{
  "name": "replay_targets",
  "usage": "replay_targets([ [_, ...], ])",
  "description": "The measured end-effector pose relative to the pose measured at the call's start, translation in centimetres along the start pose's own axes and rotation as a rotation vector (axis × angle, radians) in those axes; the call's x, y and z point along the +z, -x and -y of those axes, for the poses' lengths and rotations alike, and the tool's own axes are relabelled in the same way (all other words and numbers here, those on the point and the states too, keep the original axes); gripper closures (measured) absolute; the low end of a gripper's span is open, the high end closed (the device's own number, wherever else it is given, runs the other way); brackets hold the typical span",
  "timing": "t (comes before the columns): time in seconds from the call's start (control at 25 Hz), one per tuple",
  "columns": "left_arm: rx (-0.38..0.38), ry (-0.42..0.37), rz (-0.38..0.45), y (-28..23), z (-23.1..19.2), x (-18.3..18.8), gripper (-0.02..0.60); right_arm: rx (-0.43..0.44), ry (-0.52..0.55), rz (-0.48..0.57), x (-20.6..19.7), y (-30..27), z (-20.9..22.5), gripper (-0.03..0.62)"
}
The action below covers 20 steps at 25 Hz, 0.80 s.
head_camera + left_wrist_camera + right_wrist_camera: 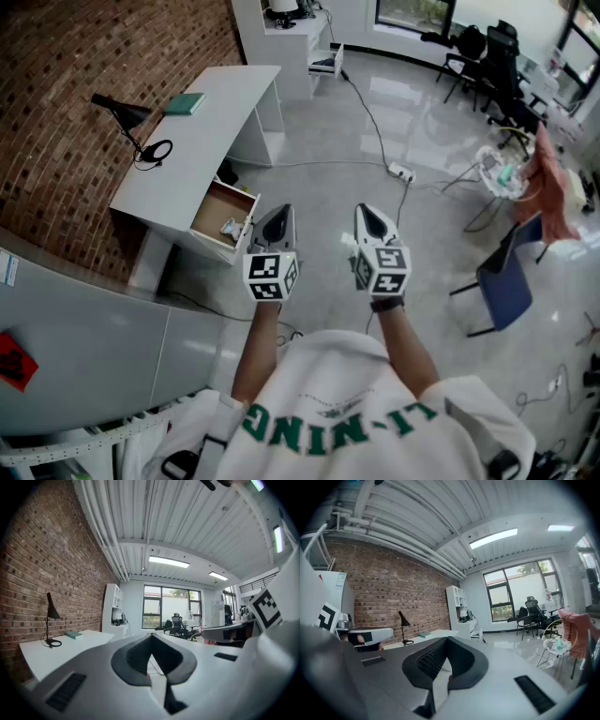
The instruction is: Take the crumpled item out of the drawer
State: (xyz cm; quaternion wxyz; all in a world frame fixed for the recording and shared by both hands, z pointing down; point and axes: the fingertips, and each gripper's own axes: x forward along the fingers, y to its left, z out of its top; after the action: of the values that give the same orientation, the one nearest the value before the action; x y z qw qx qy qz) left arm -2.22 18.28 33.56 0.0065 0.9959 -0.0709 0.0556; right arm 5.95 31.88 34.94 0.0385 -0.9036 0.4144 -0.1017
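In the head view a white desk point(202, 117) stands along the brick wall, and its wooden drawer point(217, 208) is pulled open. A pale crumpled item point(232, 228) lies in the drawer's near corner. My left gripper point(281, 210) hovers level just right of the drawer, apart from it, with its jaws shut and empty. Further right, my right gripper point(367, 208) is held beside it, also shut with nothing in it. In the left gripper view the left gripper point(151, 637) shows its pads meeting. The right gripper point(446, 640) looks the same in the right gripper view. Neither gripper view shows the drawer.
A black lamp point(124, 114) and a green book point(185, 103) sit on the desk. A grey cabinet point(84, 328) stands at the near left. A power strip point(401, 172) with cables lies on the glossy floor. A blue chair point(506, 272) is at the right.
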Motion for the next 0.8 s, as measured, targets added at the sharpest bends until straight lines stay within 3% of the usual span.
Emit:
replay_targets([
  [0.4,0.003,0.021,0.000,-1.6,4.0,-0.5,0.581,0.035,-0.058,-0.029,-2.1,1.3,1.7,0.589],
  [0.8,-0.009,0.042,-0.046,-5.6,2.6,-2.4,0.581,0.017,-0.134,-0.035,-3.0,-2.8,5.1,0.589],
])
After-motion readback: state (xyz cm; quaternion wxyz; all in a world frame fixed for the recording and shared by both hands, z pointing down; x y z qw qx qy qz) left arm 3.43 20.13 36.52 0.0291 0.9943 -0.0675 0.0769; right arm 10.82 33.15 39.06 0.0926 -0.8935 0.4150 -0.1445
